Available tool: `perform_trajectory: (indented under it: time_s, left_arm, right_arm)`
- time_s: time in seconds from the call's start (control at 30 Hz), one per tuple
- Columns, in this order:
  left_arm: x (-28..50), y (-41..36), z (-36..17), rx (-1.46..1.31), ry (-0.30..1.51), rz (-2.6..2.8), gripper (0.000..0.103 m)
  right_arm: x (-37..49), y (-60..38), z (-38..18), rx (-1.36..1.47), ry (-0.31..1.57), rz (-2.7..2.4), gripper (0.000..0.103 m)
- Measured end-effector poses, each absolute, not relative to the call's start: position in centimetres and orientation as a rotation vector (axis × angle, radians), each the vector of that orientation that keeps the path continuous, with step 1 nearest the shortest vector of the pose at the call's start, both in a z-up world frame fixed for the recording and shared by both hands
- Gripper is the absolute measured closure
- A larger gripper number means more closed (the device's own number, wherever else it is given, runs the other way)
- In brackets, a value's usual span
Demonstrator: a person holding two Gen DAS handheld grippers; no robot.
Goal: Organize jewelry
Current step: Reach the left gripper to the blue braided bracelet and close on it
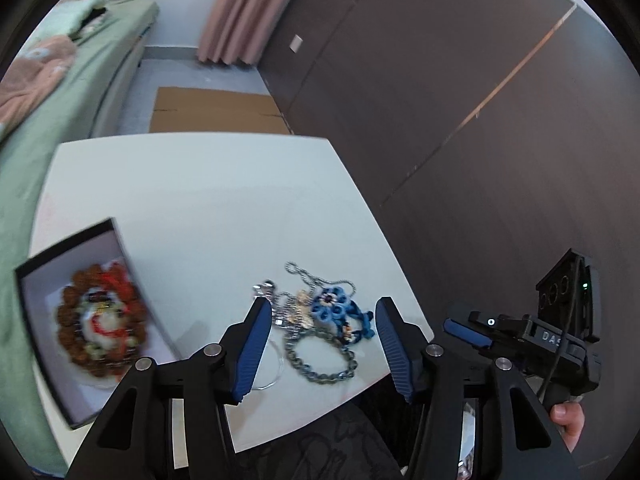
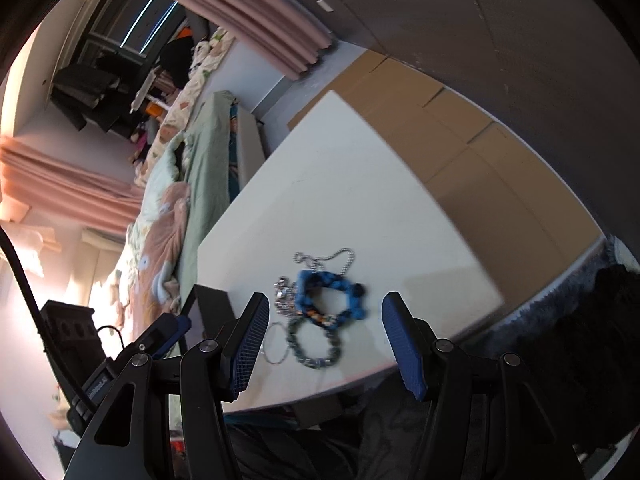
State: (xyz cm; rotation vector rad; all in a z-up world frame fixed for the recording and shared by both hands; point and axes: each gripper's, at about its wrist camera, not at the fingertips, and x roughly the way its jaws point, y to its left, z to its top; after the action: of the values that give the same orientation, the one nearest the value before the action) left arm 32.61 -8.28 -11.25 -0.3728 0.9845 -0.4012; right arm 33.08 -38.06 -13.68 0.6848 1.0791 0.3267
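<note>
A heap of jewelry lies near the front of the white table (image 1: pixel 192 184): a blue crocheted bracelet (image 1: pixel 334 308), a silver chain (image 1: pixel 316 276), a grey bead bracelet (image 1: pixel 320 360) and a thin clear ring (image 1: pixel 276 364). At the left, a black box (image 1: pixel 64 384) holds a brown bead bracelet with red cord (image 1: pixel 102 324). My left gripper (image 1: pixel 322 306) hovers open just before the heap, gripping nothing. The right gripper (image 2: pixel 326 300) is also open and empty, facing the blue bracelet (image 2: pixel 328 292) and grey bead bracelet (image 2: pixel 316 344). It shows at the right edge (image 1: pixel 468 330) of the left wrist view.
A bed with a green sheet (image 1: pixel 48 128) runs along the table's left side. Flattened cardboard (image 1: pixel 216 114) lies on the floor behind the table. A dark wall (image 1: pixel 460 100) stands at the right, with a pink curtain (image 1: pixel 244 12) behind. A hand (image 1: pixel 568 420) holds the right gripper's handle.
</note>
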Motion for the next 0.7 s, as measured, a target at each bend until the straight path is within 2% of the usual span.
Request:
perform_trajectory:
  time_s: [0.5,0.6,0.67,0.7]
  left_arm:
    - [35.3,-15.5,-15.2,-0.212,1.087,-0.413,0.051]
    - [35.7,-16.4,-16.3,-0.181,1.113,-0.397,0.062]
    - [35.8,-16.8,-16.9,-0.15,1.112,-0.357,0.077]
    - [35.9,-16.9,-16.9,-0.133,1.108,-0.342,0.081]
  right_arm:
    - [31.5,-42.0,-15.1,0.709,1.088,0.263,0.043]
    - [31.3,-42.3,-15.2,0.715,1.091,0.243,0.028]
    - [31.1,-42.5,-15.1,0.717,1.085,0.229,0.026]
    - [31.1,-42.5,-15.1,0.718,1.086,0.231,0.026]
